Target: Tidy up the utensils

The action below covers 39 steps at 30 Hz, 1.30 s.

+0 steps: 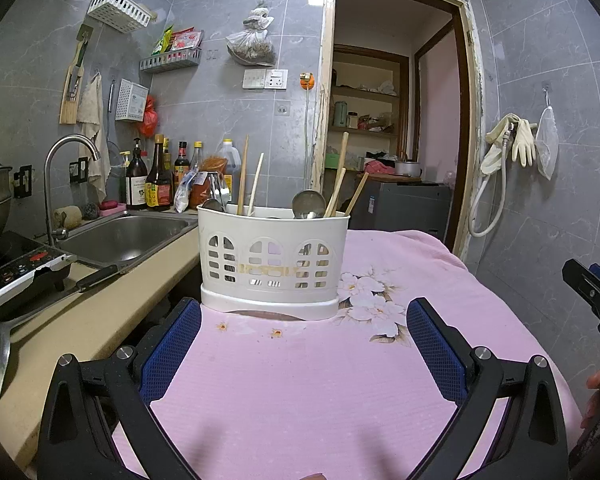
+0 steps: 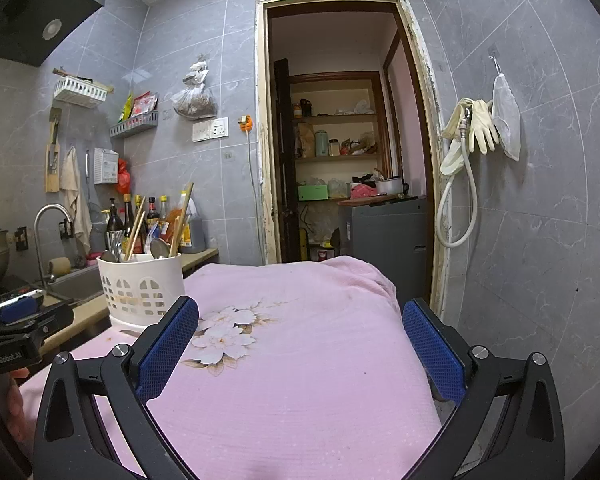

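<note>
A white plastic utensil caddy (image 1: 273,258) stands on the pink cloth (image 1: 300,380) near its left edge, just beside the beige counter (image 1: 112,312). Its wall is pierced with arched, window-like cut-outs, and a worn yellowish strip crosses the front — whatever was printed there can't be read. Inside it, wooden chopsticks (image 1: 242,176) lean at different angles among steel spoons (image 1: 309,205), bowls up.

The cloth is finely ribbed, printed with white blossoms (image 1: 370,300) just right of the caddy.

The left gripper (image 1: 304,344) hovers low over the cloth facing the caddy, its black fingers spread wide with nothing between the blue, mesh-textured pads (image 1: 172,352). The right gripper (image 2: 300,344) is likewise splayed and empty, over the cloth further right. From the right wrist view the left tool's black body shows white lettering, "GenRobot.AI" (image 2: 5,359).

Beyond the counter sits a stainless sink (image 1: 124,236) with a curved faucet (image 1: 66,176), and dark sauce bottles (image 1: 158,180) with labels too small to read.
</note>
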Each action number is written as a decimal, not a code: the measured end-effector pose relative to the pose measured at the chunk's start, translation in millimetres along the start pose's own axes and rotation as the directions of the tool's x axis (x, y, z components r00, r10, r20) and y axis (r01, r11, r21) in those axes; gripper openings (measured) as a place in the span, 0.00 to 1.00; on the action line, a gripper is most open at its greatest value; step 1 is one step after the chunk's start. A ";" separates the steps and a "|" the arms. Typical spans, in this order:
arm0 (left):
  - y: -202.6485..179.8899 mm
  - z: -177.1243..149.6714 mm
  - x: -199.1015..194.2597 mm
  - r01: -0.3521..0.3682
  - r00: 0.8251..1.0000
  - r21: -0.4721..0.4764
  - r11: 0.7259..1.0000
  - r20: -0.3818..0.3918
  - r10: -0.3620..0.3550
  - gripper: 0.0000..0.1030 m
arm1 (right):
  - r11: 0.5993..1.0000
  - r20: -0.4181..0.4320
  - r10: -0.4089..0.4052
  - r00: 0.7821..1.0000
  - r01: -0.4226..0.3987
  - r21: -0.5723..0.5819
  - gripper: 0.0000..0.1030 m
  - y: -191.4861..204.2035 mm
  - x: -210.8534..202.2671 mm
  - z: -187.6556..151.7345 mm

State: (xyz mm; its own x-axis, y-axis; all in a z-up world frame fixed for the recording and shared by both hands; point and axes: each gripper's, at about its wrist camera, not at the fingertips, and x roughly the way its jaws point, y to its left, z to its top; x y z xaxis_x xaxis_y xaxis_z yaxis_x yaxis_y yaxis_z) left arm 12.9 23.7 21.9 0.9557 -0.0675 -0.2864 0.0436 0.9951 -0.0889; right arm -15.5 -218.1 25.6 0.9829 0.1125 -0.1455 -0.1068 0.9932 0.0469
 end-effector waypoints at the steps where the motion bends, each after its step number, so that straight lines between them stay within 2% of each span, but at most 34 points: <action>1: 0.3 0.1 -0.1 0.000 1.000 0.000 1.000 0.000 0.000 0.98 | 1.000 -0.001 0.000 1.000 0.000 -0.001 1.00 0.0 -0.2 0.2; 39: 2.8 -2.8 1.4 -0.010 1.000 -0.010 1.000 -0.004 0.009 0.98 | 1.000 -0.006 0.000 1.000 0.000 0.003 1.00 -1.2 0.5 -1.6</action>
State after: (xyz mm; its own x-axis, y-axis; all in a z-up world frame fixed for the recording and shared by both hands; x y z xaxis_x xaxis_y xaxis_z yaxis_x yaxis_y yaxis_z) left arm 13.5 26.3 18.5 0.9550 -0.0583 -0.2907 0.0315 0.9949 -0.0960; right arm -15.0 -219.2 23.9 0.9820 0.1124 -0.1516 -0.1060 0.9931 0.0494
